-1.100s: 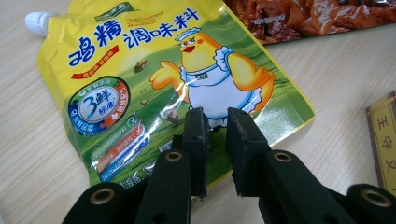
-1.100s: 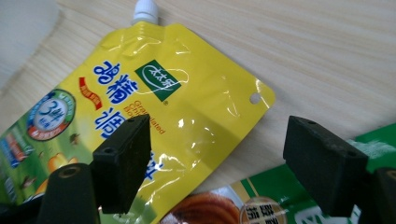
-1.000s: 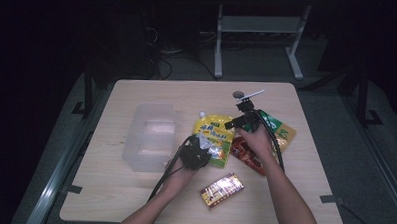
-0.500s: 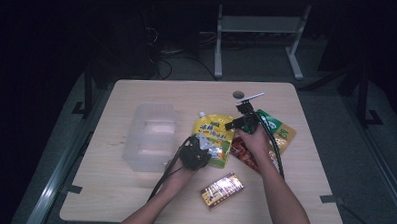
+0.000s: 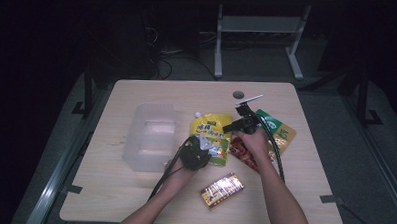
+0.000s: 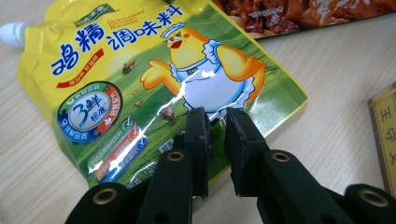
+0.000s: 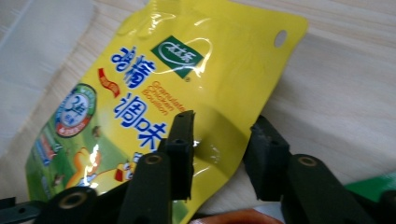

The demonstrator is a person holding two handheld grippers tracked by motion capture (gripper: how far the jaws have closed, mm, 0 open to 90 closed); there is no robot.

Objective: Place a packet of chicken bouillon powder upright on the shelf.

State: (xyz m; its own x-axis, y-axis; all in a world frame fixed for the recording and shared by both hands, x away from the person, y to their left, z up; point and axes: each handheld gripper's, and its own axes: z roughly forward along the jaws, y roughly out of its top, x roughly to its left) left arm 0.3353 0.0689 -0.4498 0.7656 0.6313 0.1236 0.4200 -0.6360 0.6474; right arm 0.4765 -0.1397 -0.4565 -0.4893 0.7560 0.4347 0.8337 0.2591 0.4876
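My right gripper has just been closing around the yellow pouch edge, not yet pinching; left gripper clenched on its bottom; lift looks next.

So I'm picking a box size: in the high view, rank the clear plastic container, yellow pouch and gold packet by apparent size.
1. clear plastic container
2. yellow pouch, partly covered by the left gripper
3. gold packet

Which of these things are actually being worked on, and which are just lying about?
In use: yellow chicken-seasoning pouch, left gripper, right gripper.
Lying about: clear plastic box, red snack packet, green packet, gold packet.
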